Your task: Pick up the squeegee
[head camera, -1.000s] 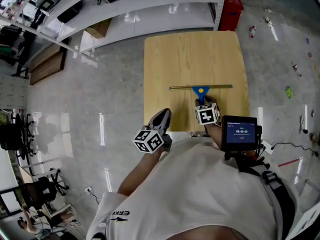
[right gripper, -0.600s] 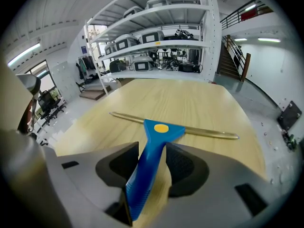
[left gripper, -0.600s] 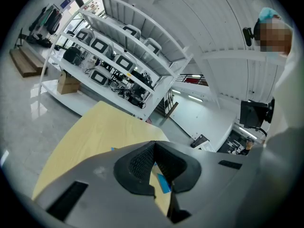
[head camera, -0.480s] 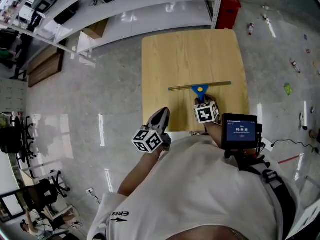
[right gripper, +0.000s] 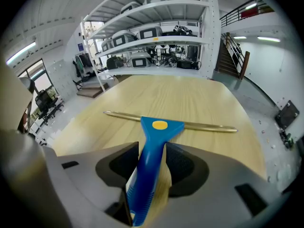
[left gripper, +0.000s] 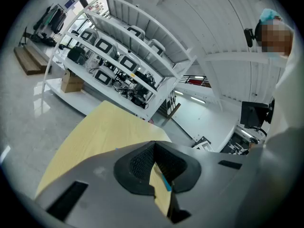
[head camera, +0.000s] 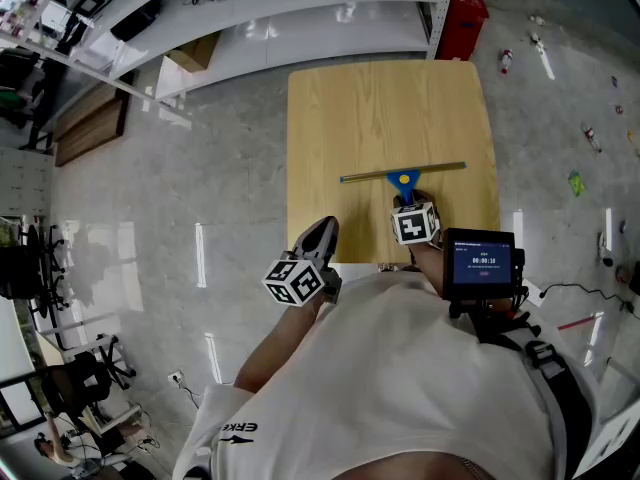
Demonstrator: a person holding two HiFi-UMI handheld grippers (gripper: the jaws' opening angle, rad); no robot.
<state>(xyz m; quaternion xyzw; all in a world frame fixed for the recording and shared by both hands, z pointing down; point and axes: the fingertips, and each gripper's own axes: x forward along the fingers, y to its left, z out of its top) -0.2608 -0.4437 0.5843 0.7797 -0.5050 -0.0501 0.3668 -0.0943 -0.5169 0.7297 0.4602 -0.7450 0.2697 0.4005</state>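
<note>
The squeegee (head camera: 403, 176) has a blue handle with a yellow dot and a long brass-coloured blade bar. It lies across the near right part of the wooden table (head camera: 350, 118), handle toward me. My right gripper (head camera: 405, 201) is at the table's near edge, shut on the handle. In the right gripper view the blue handle (right gripper: 151, 156) runs between both pads and the bar (right gripper: 199, 125) crosses ahead. My left gripper (head camera: 320, 236) hovers at the table's near left edge, shut and holding nothing. In its own view the left gripper (left gripper: 154, 144) points over the tabletop (left gripper: 104, 132).
White shelving (head camera: 300, 18) with equipment stands beyond the table's far edge, with a red crate (head camera: 462, 13) at its right end and a cardboard box (head camera: 195, 56) at its left. Small items (head camera: 577, 182) litter the floor to the right. A small screen (head camera: 480, 265) hangs at my chest.
The blade bar now sits slightly tilted, its right end farther from me than before. Both grippers stay in nearly the same places.
</note>
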